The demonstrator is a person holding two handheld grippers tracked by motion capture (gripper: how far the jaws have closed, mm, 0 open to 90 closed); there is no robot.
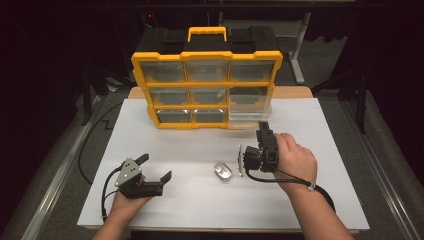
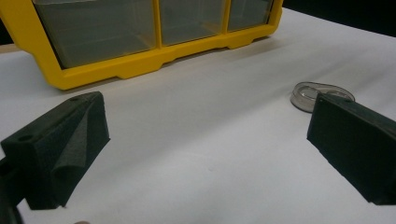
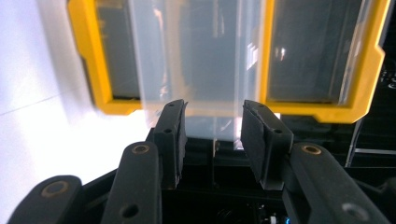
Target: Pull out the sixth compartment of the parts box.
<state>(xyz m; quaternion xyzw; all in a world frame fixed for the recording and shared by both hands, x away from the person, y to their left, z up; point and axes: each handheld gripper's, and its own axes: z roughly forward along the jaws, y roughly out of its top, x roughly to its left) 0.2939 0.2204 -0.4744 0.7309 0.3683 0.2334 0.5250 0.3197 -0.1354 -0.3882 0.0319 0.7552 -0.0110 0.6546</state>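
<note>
The right gripper (image 1: 263, 128), jaws part open around nothing, faces the pulled-out clear drawer (image 1: 248, 116) (bottom right of the organizer (image 1: 206, 59)); pushing it home likely comes next.

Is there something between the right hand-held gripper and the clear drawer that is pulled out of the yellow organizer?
Nothing visible. The right hand-held gripper sits right at the front of the clear drawer, its jaws apart. The small clear oval case lies beside it on the table, out of the way.

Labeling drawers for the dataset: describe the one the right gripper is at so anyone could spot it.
Start at the yellow organizer standing at the table's far edge. Take its bottom row, right end, by the right gripper. That clear drawer juts forward from the frame; its neighbours sit flush.
</note>
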